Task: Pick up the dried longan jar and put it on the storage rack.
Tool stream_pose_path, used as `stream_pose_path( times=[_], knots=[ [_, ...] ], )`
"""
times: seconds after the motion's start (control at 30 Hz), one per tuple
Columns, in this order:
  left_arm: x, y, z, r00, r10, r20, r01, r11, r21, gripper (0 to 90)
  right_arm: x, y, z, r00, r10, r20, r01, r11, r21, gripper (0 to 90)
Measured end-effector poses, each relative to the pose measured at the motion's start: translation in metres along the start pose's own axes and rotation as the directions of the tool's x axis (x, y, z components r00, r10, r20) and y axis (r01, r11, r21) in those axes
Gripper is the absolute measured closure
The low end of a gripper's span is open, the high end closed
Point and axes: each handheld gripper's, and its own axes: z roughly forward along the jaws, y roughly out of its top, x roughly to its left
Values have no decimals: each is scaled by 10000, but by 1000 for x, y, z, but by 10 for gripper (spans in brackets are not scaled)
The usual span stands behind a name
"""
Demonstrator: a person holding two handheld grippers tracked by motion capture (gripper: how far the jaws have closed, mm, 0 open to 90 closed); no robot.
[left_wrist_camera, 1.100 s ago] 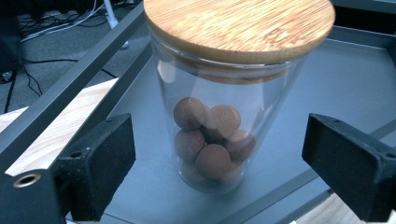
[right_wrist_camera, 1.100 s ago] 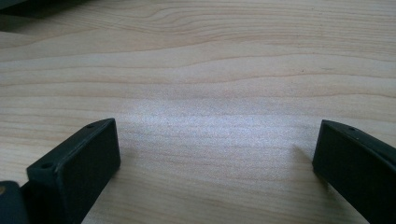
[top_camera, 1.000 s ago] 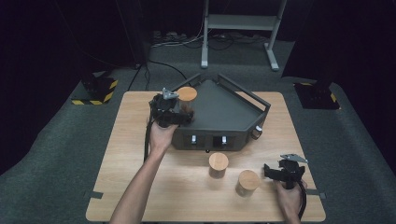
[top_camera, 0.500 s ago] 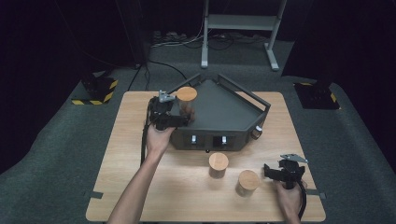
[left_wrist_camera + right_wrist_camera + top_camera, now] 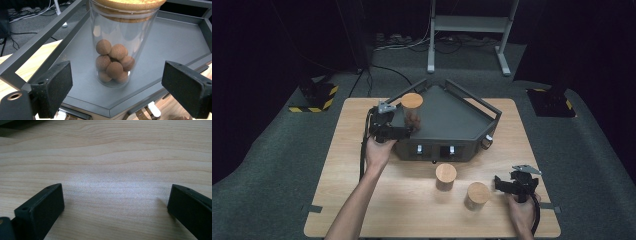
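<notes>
Left gripper [image 5: 117, 92]: jaws spread wide, one on each side of the glass jar, neither pad touching the glass; it grasps nothing. In the high view it sits at the left edge of the tray, held by the person's left hand [image 5: 378, 152].
Left pads [image 5: 56, 87]: black and square-faced, standing clear of the jar with a gap on both sides.
Glass jar [image 5: 120, 45]: upright on the tray floor near the tray's left corner, clear-walled, narrowing toward the base, capped with a wooden lid [image 5: 130, 3]. In the high view the lid shows as a tan disc just beyond the gripper.
Contents: round brown balls [image 5: 113, 63] piled in the bottom half of the jar.
Tray [image 5: 457, 117]: dark grey, angular, with raised rails, resting on the far middle of the table; two small silver levers show on its front face.
Right gripper [image 5: 115, 202]: jaws released and wide apart over bare wood, nothing between them. In the high view it is near the table's right front corner, in the person's right hand [image 5: 519, 212].
Other jars: two with wooden lids stand on the table in front of the tray, one [image 5: 445, 176] nearer the tray, one [image 5: 477, 195] just left of the right gripper and apart from it.
Table [image 5: 347, 200]: light wood, on a grey carpeted floor.
</notes>
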Motion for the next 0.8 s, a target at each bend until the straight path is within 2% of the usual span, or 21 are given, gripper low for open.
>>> stream_pose_path(
  times=[0.6, 0.8],
  knots=[
    [0, -9, -9, 9999, 77, 102, -76, 10000, -41, 96, 0, 0, 0, 10000, -1, 1, 1, 10000, 0, 1],
    [0, -12, -12, 9998, -19, 203, 20, 10000, -89, 96, 0, 0, 0, 10000, 1, 0, -1, 10000, 2, 1]
  ],
)
